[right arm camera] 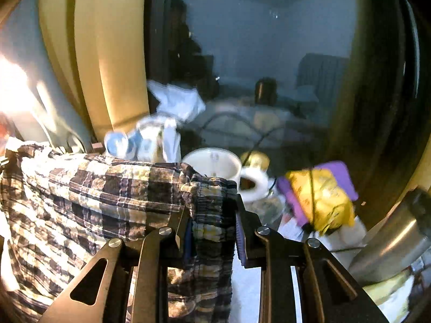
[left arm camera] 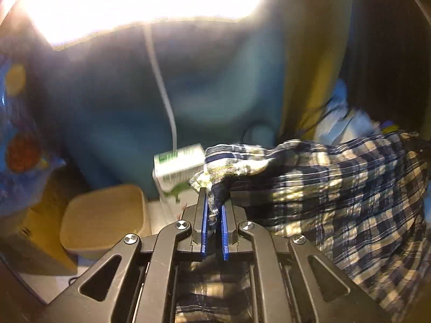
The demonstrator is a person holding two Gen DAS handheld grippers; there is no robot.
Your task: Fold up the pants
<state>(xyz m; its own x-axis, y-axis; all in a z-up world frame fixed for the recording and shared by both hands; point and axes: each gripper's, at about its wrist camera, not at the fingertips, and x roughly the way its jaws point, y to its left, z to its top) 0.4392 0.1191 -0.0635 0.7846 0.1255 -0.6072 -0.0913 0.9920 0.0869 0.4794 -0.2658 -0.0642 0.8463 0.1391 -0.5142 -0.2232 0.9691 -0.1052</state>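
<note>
The plaid pants (left arm camera: 336, 188) are dark blue and cream checked cloth, held up in the air between my two grippers. My left gripper (left arm camera: 214, 210) is shut on a bunched edge of the pants, which spread away to the right. In the right wrist view the pants (right arm camera: 94, 196) hang to the left and drape down. My right gripper (right arm camera: 212, 228) holds the elastic waistband corner between its blue pads, with the jaws a little apart around the thick cloth.
A tan bin (left arm camera: 105, 218) and a green-white box (left arm camera: 179, 165) lie below the left gripper. A white mug (right arm camera: 218, 167), a yellow and purple packet (right arm camera: 320, 196), a metal cylinder (right arm camera: 396, 239) and crumpled white cloth (right arm camera: 177, 102) sit ahead of the right gripper, by a dark window.
</note>
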